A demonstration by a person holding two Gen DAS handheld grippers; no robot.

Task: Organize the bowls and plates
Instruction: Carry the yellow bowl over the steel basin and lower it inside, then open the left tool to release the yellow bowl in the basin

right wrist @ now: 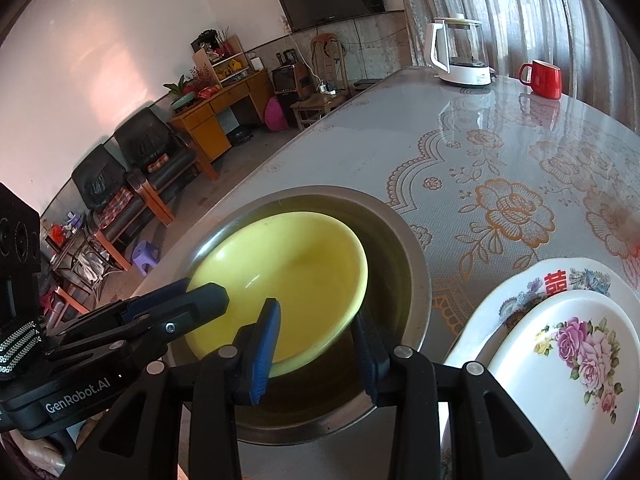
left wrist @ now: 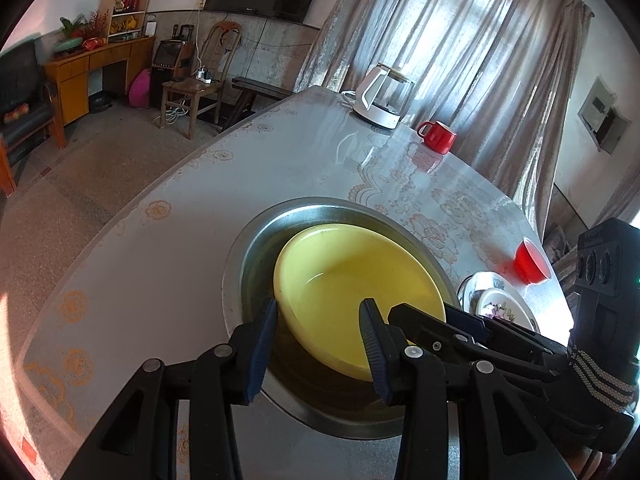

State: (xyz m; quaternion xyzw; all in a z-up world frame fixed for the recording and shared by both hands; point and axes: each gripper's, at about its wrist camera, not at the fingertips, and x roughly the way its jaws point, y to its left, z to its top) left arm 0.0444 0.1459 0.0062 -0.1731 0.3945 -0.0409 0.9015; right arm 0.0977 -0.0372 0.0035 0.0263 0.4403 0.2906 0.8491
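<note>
A yellow bowl (left wrist: 348, 280) lies tilted inside a larger steel bowl (left wrist: 244, 256) on the table; both show in the right wrist view, yellow bowl (right wrist: 296, 272) and steel bowl (right wrist: 400, 248). My left gripper (left wrist: 318, 344) is open, its jaws straddling the yellow bowl's near rim. My right gripper (right wrist: 316, 344) is open, its jaws either side of the yellow bowl's near right rim. Two floral plates (right wrist: 568, 344) are stacked to the right, also in the left wrist view (left wrist: 500, 308). A small red bowl (left wrist: 530, 262) stands beyond them.
A white kettle (left wrist: 384, 96) and a red mug (left wrist: 438, 136) stand at the far end of the floral-cloth table (right wrist: 500, 160). The table's left edge drops to the floor, with chairs and a desk beyond.
</note>
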